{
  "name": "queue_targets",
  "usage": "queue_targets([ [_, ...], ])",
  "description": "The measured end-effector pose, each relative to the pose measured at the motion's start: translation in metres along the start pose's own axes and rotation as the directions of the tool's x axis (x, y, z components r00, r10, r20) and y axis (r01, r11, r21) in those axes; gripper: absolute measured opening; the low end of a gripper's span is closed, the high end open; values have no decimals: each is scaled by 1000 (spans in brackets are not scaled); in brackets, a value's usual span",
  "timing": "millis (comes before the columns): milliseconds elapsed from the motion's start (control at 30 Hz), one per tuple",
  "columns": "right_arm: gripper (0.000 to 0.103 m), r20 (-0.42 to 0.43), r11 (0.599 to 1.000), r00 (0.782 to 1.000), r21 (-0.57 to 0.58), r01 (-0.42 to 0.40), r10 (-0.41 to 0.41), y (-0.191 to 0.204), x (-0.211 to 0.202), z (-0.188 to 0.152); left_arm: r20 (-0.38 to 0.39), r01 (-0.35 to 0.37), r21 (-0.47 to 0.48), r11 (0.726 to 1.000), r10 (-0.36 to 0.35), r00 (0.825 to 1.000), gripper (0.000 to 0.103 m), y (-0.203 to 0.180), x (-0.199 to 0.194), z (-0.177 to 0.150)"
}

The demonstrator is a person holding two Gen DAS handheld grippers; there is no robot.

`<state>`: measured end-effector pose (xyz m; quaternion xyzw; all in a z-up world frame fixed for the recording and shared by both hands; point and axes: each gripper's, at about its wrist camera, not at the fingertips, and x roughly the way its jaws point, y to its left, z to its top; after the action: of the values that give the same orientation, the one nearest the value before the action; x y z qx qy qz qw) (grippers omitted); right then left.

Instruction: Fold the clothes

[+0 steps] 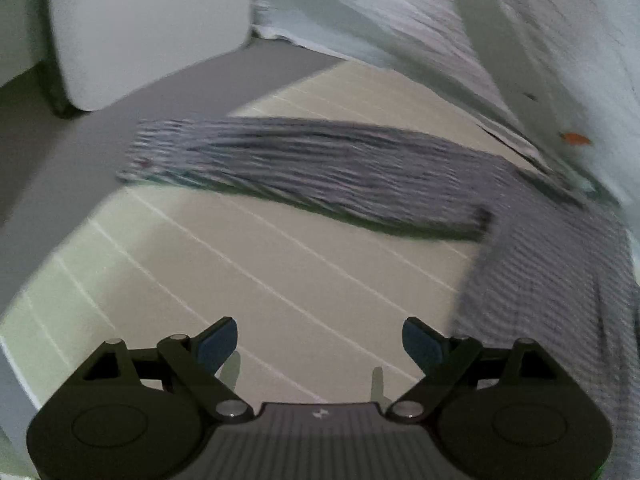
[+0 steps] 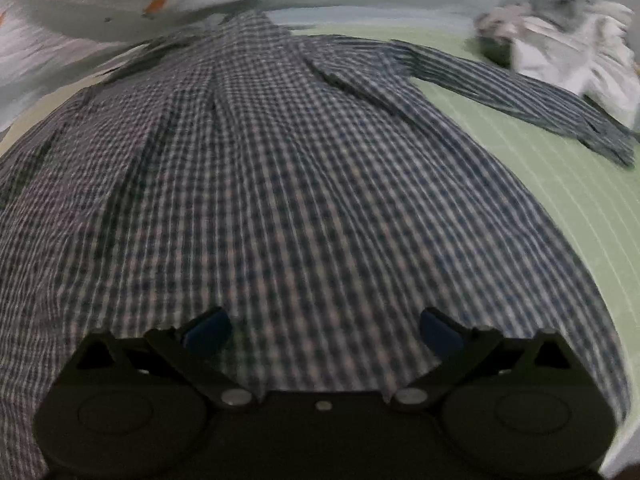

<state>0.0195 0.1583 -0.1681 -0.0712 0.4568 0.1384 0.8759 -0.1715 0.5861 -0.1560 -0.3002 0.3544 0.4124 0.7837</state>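
A blue-and-white checked shirt (image 2: 280, 184) lies spread flat on a pale green mat (image 2: 560, 200). Its right sleeve (image 2: 520, 96) stretches out to the right. In the left wrist view the other sleeve (image 1: 304, 172) lies stretched out to the left across the mat (image 1: 240, 280), and the shirt body (image 1: 552, 304) fills the right edge. My left gripper (image 1: 320, 344) is open and empty above bare mat, short of the sleeve. My right gripper (image 2: 324, 332) is open and empty just above the shirt's lower part.
A crumpled pile of white and grey clothes (image 2: 560, 44) lies at the far right of the mat. A white pillow or bedding with an orange mark (image 2: 156, 4) lies beyond the collar. A white box-like object (image 1: 148, 28) stands on the grey floor at the far left.
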Motion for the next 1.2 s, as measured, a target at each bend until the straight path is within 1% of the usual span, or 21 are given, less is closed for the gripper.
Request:
queue_targets([
  [133,103,13,996,998,64,65,-66,20,-8,-9,22,-32,-17,999,33,999,90,38,8,25],
  [233,103,46,993,995,81,82,-86,41,-15,-12,40,-48,-25,999,49,998,90,63,14,46],
  [300,103,71,995,994,61,76,-80,59,-19,-15,53,-55,-34,998,57,997,90,72,19,60],
  [433,103,53,999,997,-2,52,-52,90,-12,-18,60,-63,-82,995,68,996,90,90,36,83],
  [500,103,57,998,997,-39,49,-47,101,-9,-17,62,-60,-106,993,67,996,90,97,47,91],
  [700,103,44,999,999,-26,30,-29,108,1,-7,56,-108,-146,983,117,992,90,107,76,105],
  [800,103,40,999,999,-30,31,-29,111,3,-5,41,-135,-140,981,142,989,90,109,88,107],
  [833,103,39,999,999,-32,32,-31,112,2,-5,41,-149,-122,981,155,987,90,107,90,107],
  [867,103,38,999,999,-35,34,-32,114,2,-5,41,-178,-93,980,182,982,90,105,91,107],
  [900,103,37,999,999,-37,35,-34,115,2,-5,41,-218,-59,974,221,974,90,103,92,106],
  [967,103,36,998,999,-41,38,-37,117,1,-5,57,-282,-23,959,283,957,94,103,92,102],
  [1000,103,37,998,999,-41,38,-37,117,1,-6,60,-293,-25,956,294,954,94,106,91,101],
  [1067,103,42,999,999,-34,34,-33,116,1,-7,51,-280,-53,958,283,958,95,114,89,100],
  [1100,103,45,999,999,-33,32,-30,115,1,-8,49,-284,-55,957,287,957,95,117,88,100],
  [1133,103,47,999,998,-34,30,-28,115,1,-9,51,-300,-47,953,302,952,95,117,87,100],
  [1200,103,51,999,998,-41,23,-21,114,1,-10,60,-348,-25,937,349,935,95,114,83,99],
])
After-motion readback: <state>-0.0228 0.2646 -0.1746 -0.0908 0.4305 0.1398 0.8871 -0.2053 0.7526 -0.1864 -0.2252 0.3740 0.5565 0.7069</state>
